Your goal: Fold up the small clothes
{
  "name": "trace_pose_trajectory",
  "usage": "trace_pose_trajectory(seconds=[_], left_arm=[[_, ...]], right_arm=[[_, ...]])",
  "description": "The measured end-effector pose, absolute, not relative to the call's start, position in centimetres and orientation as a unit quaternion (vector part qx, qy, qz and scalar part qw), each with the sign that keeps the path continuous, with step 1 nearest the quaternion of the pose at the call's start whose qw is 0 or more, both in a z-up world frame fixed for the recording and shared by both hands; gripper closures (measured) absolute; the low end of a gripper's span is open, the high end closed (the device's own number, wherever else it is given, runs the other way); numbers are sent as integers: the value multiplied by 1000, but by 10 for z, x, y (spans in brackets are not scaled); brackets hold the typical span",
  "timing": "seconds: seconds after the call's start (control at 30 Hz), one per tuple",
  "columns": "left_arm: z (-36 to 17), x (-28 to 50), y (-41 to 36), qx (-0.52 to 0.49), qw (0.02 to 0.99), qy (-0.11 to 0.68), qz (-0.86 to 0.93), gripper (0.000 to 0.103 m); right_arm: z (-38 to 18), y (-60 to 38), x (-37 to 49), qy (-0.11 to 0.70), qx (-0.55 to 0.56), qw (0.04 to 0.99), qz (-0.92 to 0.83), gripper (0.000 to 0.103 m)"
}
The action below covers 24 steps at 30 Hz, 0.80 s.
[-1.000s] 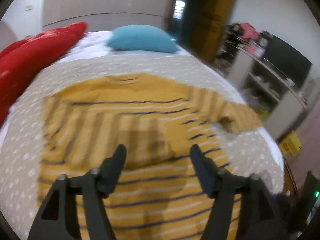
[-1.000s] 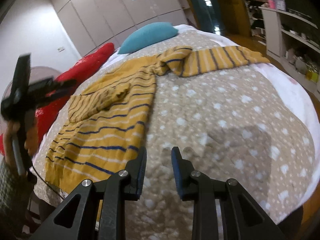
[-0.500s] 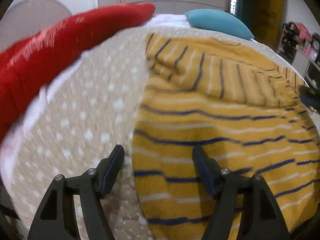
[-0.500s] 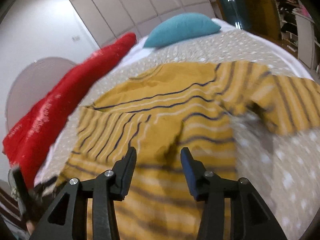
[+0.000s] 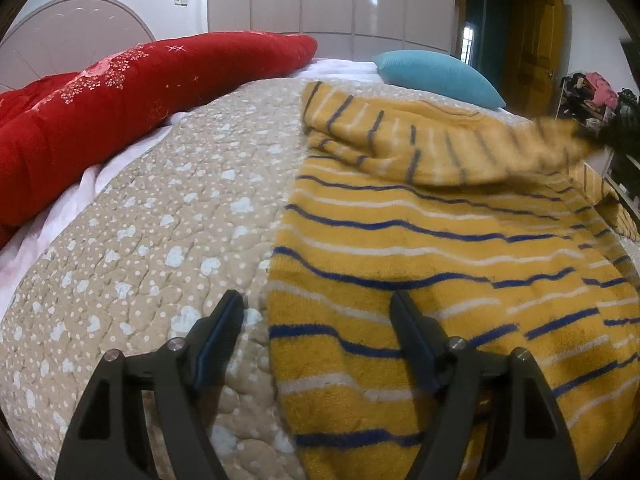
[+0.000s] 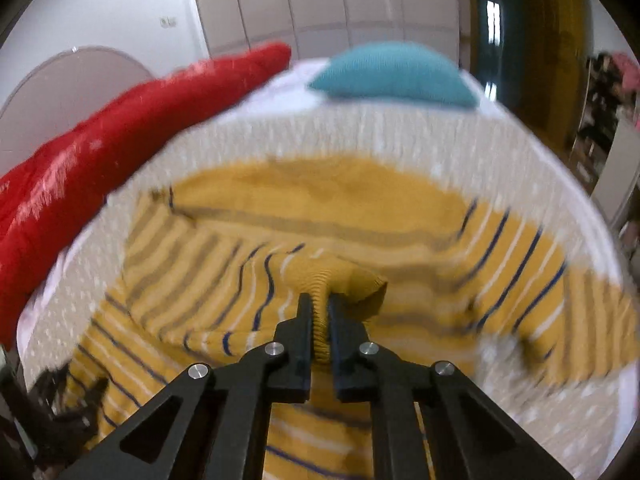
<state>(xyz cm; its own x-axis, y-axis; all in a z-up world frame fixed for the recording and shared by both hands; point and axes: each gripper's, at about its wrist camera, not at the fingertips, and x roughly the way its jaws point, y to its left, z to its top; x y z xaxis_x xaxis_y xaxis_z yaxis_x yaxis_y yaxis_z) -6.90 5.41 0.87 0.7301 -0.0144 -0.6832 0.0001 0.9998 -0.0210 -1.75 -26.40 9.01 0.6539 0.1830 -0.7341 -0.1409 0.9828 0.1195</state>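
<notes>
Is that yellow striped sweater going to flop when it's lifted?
Probably floppy: the sweater already bunches where the right tool pinches its cuff. Its fuzzy knit likely grips rather than slips, and should drag on the quilt.

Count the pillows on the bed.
2: a long red pillow along the bed's left edge, and a teal pillow at the far end beyond the yellow sweater. Others may be hidden.

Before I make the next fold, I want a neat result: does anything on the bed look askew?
Yes. The sweater isn't flat: its sleeve cuff, pinched in the right gripper, bunches up over the body, and the far sleeve lies rumpled.
</notes>
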Motion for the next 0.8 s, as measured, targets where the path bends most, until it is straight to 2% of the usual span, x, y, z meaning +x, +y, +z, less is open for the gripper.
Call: trace_pose_trajectory(seconds=[0.13, 0.33, 0.37, 0.53, 0.6, 0.67, 0.73, 0.8], left_arm=[[7, -71, 53, -11, 931, 365, -3, 28], [8, -73, 53, -13, 932, 363, -3, 28], [8, -73, 53, -13, 932, 363, -3, 28], [8, -74, 52, -15, 932, 362, -3, 28], [8, -74, 52, -16, 932, 362, -3, 28], [8, -75, 53, -15, 932, 362, -3, 28], [8, -74, 53, -16, 932, 362, -3, 28], [8, -74, 53, -14, 932, 362, -3, 28]], right_arm=[[106, -284, 15, 399, 35, 915, 48, 95], [47, -329, 49, 472, 41, 880, -43, 91], [44, -335, 47, 470, 46, 880, -54, 87], [62, -364, 12, 438, 66, 894, -62, 83], [77, -382, -13, 423, 72, 901, -59, 77], [88, -403, -36, 411, 82, 906, -68, 59], [92, -432, -59, 405, 105, 904, -90, 53], [87, -472, -80, 404, 149, 895, -114, 53]])
